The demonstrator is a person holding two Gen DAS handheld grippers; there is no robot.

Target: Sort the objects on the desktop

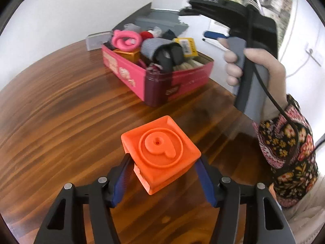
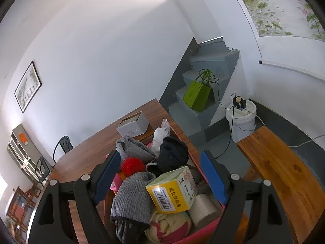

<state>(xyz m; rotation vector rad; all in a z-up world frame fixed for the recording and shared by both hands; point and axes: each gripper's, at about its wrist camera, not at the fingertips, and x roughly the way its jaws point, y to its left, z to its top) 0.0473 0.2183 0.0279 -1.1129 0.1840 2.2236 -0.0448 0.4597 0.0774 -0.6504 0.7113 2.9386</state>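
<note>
Already the pink box [image 1: 178, 85] was heaped full, while beside it the left tongs [image 1: 162, 168] clamped the orange block [image 1: 160, 152] and the right tongs [image 2: 160, 174] gaped empty.

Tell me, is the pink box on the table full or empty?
Full: the pink box is heaped above its rim with socks and a yellow carton.

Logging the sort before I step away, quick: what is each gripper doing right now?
Left gripper: shut on the orange block, its pads pressing the block's two sides.
Right gripper: open, holding nothing, over the pink box of sorted items.
</note>
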